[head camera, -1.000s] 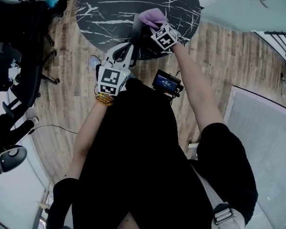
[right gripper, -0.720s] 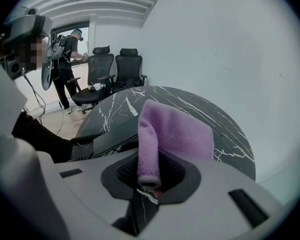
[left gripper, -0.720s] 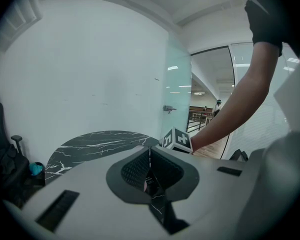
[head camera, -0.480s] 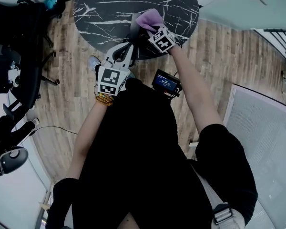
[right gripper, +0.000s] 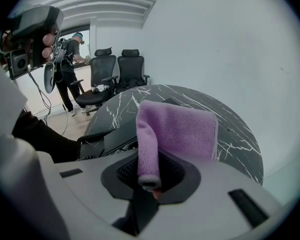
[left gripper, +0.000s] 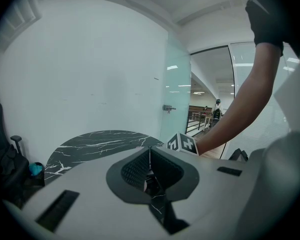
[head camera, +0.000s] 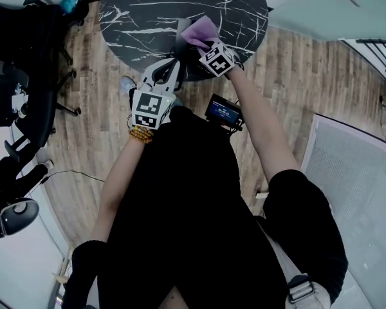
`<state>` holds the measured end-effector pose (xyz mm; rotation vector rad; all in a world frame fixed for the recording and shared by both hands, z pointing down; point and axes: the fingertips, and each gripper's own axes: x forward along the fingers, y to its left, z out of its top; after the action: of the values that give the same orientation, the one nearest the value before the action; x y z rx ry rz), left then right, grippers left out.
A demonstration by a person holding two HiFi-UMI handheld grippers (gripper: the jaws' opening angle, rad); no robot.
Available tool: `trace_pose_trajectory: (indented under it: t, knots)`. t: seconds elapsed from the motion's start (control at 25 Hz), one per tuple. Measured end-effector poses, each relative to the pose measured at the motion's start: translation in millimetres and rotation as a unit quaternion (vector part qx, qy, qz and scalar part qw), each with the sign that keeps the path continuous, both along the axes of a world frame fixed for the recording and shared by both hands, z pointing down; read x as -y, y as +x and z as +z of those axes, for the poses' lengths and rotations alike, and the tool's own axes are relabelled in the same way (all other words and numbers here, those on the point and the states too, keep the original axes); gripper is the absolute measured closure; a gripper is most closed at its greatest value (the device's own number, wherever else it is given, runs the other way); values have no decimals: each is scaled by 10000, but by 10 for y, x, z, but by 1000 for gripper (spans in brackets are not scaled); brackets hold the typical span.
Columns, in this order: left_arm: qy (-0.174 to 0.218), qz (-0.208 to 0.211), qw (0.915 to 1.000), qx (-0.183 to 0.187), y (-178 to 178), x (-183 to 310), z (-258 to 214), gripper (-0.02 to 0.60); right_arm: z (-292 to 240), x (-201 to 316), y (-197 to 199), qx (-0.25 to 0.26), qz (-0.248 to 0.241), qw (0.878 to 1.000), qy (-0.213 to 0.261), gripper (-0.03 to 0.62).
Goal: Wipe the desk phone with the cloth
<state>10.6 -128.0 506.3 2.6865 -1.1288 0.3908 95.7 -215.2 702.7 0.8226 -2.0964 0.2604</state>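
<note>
Currently the left tongs (left gripper: 150, 155) hover over the near edge of the dark marbled table (head camera: 148, 11). Their pads are pressed together with nothing between them, so they play no part in the work yet. Just to their right, at that same near edge, sits the desk phone (right gripper: 111, 135), a dark, rigid body with a coiled cord (right gripper: 90, 142) trailing off its side. It looks like light plastic that would skate on the smooth marble under a sideways rub, and a handset resting on it could be knocked loose. The sensible hold is a steadying press on the base or a side wall, away from the cord and any keys. Further right, the right tongs (right gripper: 147, 174) are clamped on a fold of the purple cloth (right gripper: 177, 126). The cloth is fleecy, soft and limp, and most of it stands out past the jaws over the phone. Whether it touches the phone cannot be told. Such a cloth drapes and slips easily, so a deep pinch at the fold suits it.
</note>
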Motion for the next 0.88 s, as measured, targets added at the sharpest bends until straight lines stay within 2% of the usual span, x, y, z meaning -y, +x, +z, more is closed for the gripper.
trace_pose_trajectory:
  t: [0.52,0.88]
  knots:
    - [-19,52,10000,43,24,-39,25,563,127,-258,-77,110,-48,9998,-153,530]
    - [-20,147,9998,99,56,-88,51,563,260,-537,-186,265,-124,9986,-442,531]
